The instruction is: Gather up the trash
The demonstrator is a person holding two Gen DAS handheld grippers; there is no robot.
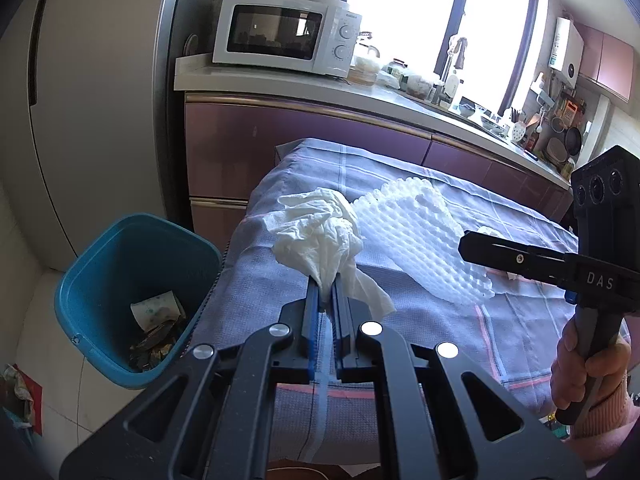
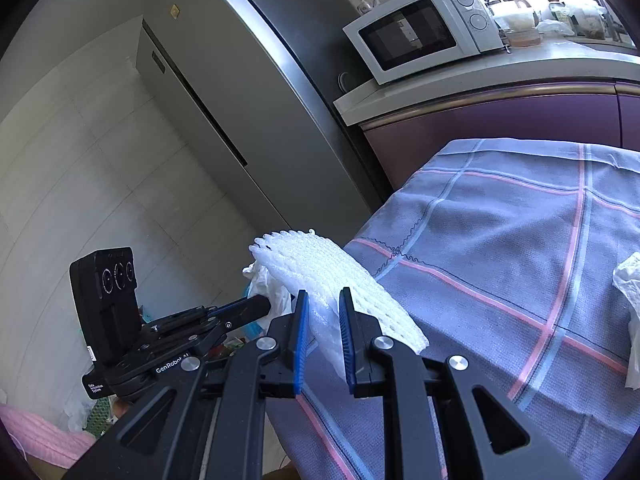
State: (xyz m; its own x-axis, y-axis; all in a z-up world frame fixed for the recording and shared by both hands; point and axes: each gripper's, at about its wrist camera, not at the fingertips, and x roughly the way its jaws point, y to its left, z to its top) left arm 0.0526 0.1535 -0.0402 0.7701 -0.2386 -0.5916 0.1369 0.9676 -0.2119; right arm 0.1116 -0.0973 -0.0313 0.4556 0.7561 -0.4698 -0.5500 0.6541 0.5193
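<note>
Jaws both clamping trash: left gripper (image 1: 327, 286) pinching crumpled tissue (image 1: 320, 232), right gripper (image 2: 324, 304) gripping foam netting (image 2: 320, 268), both heading off the table's (image 2: 500, 260) edge, bin (image 1: 100, 264) beside it.

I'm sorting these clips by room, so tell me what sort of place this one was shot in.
Most likely a home kitchen. A white microwave sits on a counter above purple cabinets, a faucet stands by the window, and pans and utensils crowd the far end.
</note>
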